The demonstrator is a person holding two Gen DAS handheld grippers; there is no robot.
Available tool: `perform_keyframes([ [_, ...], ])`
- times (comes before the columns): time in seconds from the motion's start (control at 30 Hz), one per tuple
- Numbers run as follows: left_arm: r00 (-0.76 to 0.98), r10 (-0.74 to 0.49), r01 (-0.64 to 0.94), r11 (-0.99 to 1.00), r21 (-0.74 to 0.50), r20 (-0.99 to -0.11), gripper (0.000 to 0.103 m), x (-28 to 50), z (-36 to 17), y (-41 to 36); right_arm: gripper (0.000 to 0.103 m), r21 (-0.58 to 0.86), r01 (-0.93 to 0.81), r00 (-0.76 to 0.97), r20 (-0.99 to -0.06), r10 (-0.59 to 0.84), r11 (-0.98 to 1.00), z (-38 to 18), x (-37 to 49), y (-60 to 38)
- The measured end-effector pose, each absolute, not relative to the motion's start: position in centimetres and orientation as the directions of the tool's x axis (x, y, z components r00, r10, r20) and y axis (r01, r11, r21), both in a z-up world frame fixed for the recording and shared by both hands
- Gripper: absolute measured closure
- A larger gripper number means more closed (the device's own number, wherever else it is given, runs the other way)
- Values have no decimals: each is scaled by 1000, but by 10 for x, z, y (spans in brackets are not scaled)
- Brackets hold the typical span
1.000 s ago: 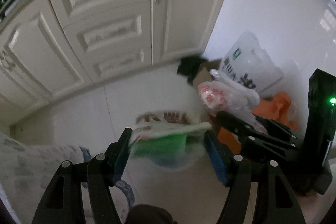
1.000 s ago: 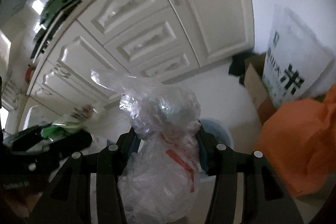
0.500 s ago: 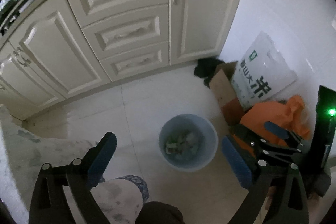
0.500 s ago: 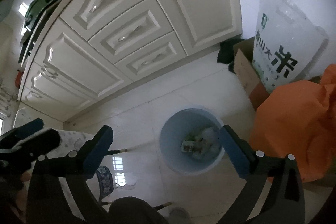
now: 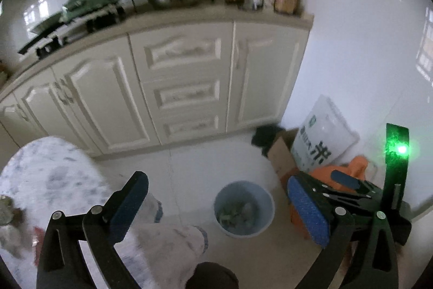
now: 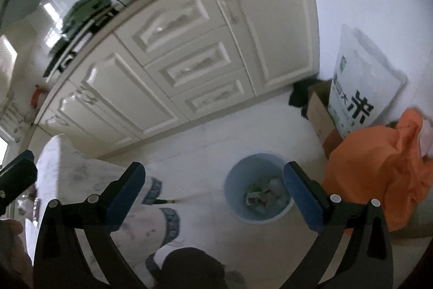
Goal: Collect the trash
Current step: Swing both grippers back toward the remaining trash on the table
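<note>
Both grippers, left gripper (image 5: 216, 201) and right gripper (image 6: 213, 182), gape empty above the blue bin (image 6: 238, 175) holding trash (image 6: 263, 194); orange bag (image 6: 379, 161), cardboard box (image 6: 320, 115) and white sack (image 6: 360, 80) crowd beside it.

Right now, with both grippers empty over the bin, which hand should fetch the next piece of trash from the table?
Left, probably. The left gripper is open beside the table, where scraps lie. The right gripper is open over the bin.

Left gripper (image 5: 213, 206): jaws opening, nothing between them.
Bin (image 5: 244, 208): pale blue, on the floor, holding what looks like crumpled trash (image 5: 238, 211).
Right gripper (image 5: 324, 180): beside the bin, before an orange bag (image 5: 357, 167).
Cabinets (image 5: 186, 83): cream, blurred.
</note>
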State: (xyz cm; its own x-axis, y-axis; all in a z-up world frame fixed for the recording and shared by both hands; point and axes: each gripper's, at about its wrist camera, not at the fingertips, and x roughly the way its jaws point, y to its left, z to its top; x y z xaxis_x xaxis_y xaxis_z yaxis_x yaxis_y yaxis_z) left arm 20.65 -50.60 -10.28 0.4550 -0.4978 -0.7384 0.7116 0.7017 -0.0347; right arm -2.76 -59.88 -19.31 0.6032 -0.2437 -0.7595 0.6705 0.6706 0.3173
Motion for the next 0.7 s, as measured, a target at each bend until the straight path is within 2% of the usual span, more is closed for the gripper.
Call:
perform_keyframes([
  [0.37,621,-535,643,766,-18,-573,1,125,-34,-337,0,283,551,696,-674,-246,785,-116,-6,-507],
  [0.7,772,-457,504,864,-13,-441,1,51,-16,-201,0,225,408,792,-570,-220,885,-58,18,-404],
])
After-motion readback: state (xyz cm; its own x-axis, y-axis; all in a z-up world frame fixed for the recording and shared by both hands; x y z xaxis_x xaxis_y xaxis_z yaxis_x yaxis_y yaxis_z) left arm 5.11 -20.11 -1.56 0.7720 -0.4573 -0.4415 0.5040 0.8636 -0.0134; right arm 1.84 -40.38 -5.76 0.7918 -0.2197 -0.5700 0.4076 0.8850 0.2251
